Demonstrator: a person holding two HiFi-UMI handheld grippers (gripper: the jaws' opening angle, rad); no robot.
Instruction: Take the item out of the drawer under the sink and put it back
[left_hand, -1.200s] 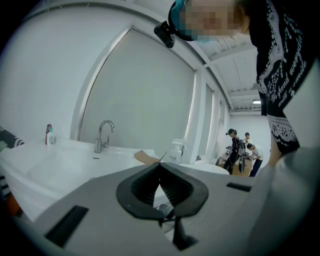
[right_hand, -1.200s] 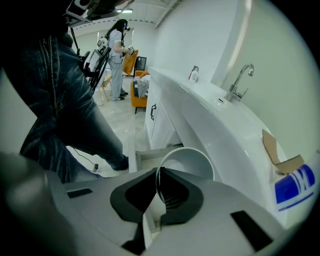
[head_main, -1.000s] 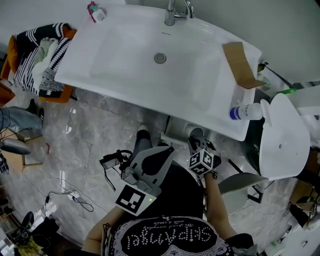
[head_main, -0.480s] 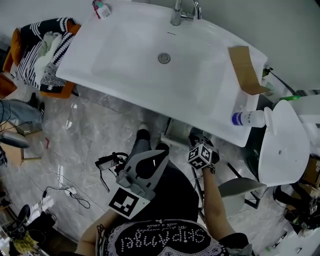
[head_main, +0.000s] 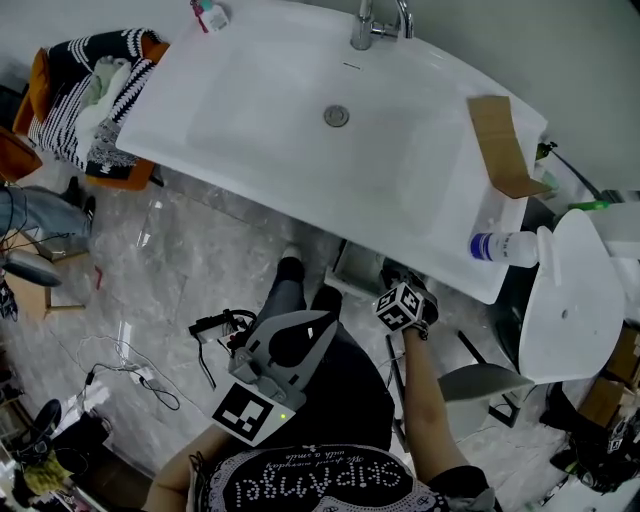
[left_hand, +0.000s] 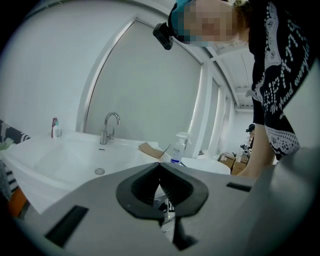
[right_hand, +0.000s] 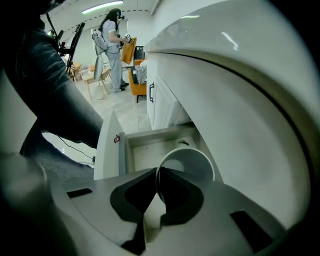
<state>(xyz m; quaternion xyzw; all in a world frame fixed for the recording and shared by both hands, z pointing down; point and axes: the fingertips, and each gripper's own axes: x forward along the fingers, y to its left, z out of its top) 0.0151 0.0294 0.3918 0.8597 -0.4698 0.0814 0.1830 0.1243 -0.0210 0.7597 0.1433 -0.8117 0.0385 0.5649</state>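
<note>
In the right gripper view my right gripper (right_hand: 157, 175) is shut on the rim of a white cup (right_hand: 192, 161). The cup hangs with its mouth towards the camera over the open drawer (right_hand: 150, 146) under the sink (right_hand: 240, 75). From the head view I see that gripper's marker cube (head_main: 401, 306) just below the basin's front edge, with the drawer (head_main: 352, 262) partly visible under it; the jaws themselves are hidden there. My left gripper (left_hand: 160, 167) is shut on nothing, held level and pointing at the sink (left_hand: 75, 155). In the head view it (head_main: 300, 335) sits in front of the person's body.
On the sink's right end lie a brown cardboard piece (head_main: 503, 145) and a spray bottle (head_main: 505, 246). A tap (head_main: 375, 25) stands at the back. A white round stool (head_main: 565, 295) is at the right, a striped cloth on an orange chair (head_main: 85, 100) at the left, and cables (head_main: 150, 375) on the floor.
My right gripper has gone down with the cup towards the drawer. The left gripper has stayed about where it was.
</note>
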